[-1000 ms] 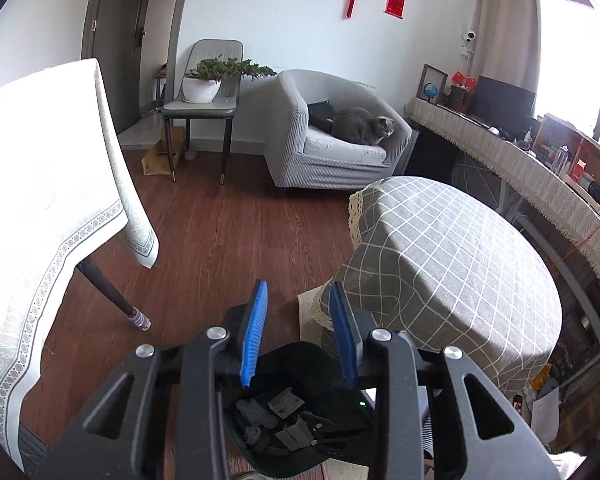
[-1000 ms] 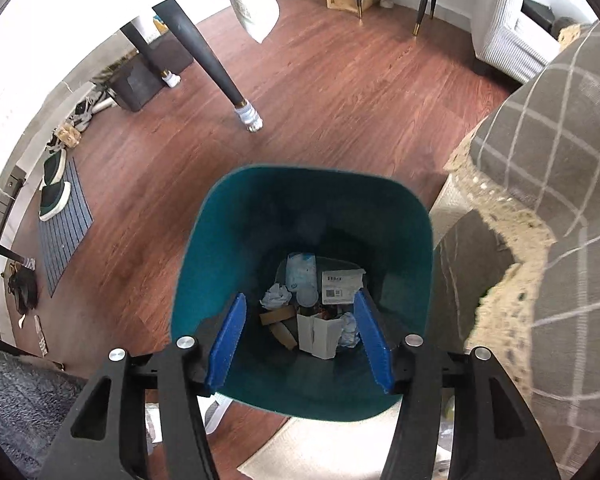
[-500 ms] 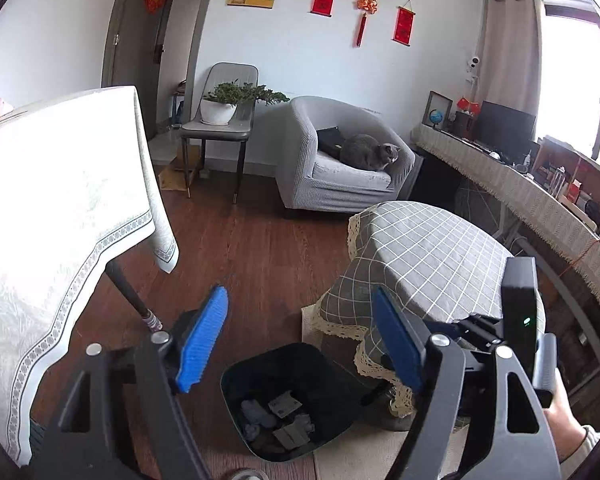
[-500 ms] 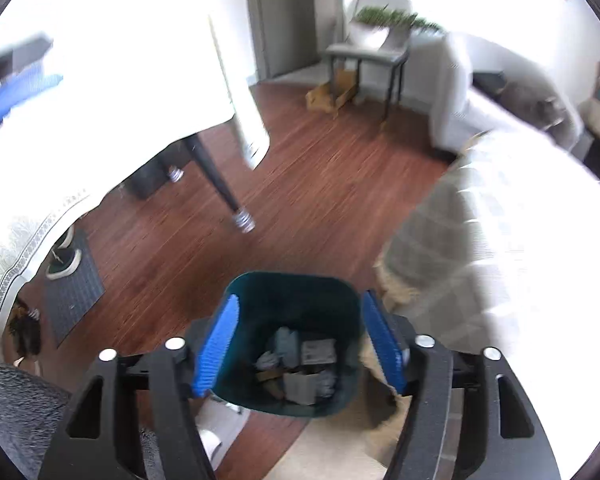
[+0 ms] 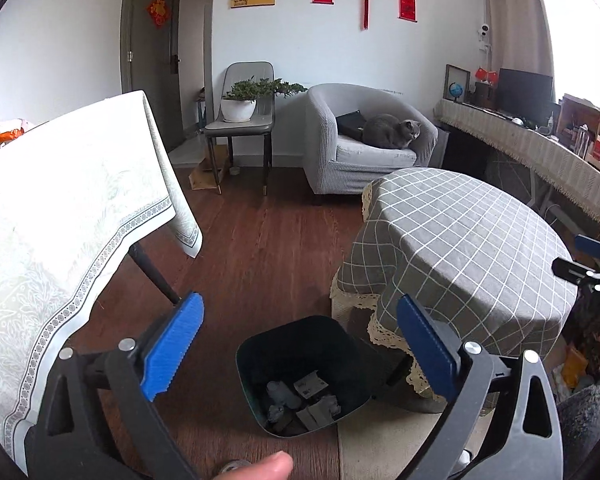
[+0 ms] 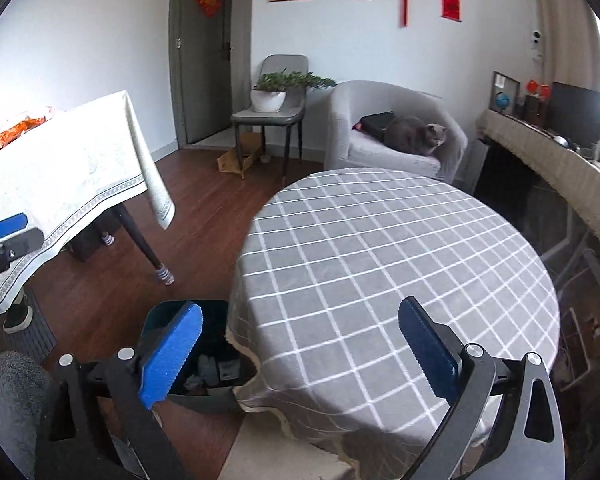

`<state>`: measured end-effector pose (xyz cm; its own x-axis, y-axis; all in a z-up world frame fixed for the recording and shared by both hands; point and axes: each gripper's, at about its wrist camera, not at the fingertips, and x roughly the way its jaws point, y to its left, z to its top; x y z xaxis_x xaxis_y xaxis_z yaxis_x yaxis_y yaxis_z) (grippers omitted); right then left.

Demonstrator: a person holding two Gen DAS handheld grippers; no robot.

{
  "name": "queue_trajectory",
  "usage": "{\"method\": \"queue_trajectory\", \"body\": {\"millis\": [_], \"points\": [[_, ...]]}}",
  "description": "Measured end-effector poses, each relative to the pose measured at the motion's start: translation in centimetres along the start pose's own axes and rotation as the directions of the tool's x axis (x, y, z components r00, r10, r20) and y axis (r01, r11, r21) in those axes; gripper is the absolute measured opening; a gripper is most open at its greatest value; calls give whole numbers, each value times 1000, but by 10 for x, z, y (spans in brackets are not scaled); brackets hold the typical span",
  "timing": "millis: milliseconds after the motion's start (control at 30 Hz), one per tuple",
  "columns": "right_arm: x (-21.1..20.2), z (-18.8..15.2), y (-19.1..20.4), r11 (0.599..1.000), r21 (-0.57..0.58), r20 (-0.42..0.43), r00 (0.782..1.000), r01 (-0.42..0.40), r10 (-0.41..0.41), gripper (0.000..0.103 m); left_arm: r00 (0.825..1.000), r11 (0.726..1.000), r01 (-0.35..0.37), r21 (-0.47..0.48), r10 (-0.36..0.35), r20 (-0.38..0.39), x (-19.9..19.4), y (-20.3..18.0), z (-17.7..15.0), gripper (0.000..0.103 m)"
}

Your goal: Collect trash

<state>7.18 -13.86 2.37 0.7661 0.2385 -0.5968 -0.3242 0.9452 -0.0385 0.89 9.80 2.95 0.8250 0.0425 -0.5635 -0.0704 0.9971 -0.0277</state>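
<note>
Both the left claw (image 5: 298,344) and right claw (image 6: 300,346) gape wide, holding nothing. The dark teal plastic bin (image 5: 300,368), scraps inside, stands on the wooden floor (image 5: 260,248) just beside the round grey-checked counter (image 6: 380,260). The person should probably scan the white-clothed counter (image 5: 60,208) for remaining litter, claws kept wide.

The dark green plastic trash bin (image 5: 304,364) stands on the brown wooden floor (image 5: 260,248), just left of the round surface under a grey checked cloth (image 5: 460,248). Crumpled paper scraps (image 5: 300,400) lie in it. Behind the surface, a grey cat (image 5: 392,131) lies in the grey armchair (image 5: 332,148).
</note>
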Motion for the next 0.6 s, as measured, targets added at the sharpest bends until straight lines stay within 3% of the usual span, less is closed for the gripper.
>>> {"method": "queue_trajectory", "body": {"millis": [167,333,467,600], "points": [[-25,-25,-50,994,53,22,995,100,-102,100,1000,999,-7,-40,7,-8,6,-11,-23,99],[-36,-50,-79,988,100,14,992,121,-123,100,1000,997,0,-76,1,10,7,-16,-29,99],[-46,-51,-94,985,126,57,990,120,-128,100,999,999,-43,10,42,12,10,-34,-26,99],[-37,-52,-93,987,120,39,993,108,-114,100,999,998,-41,42,41,-3,15,-45,-32,99]]}}
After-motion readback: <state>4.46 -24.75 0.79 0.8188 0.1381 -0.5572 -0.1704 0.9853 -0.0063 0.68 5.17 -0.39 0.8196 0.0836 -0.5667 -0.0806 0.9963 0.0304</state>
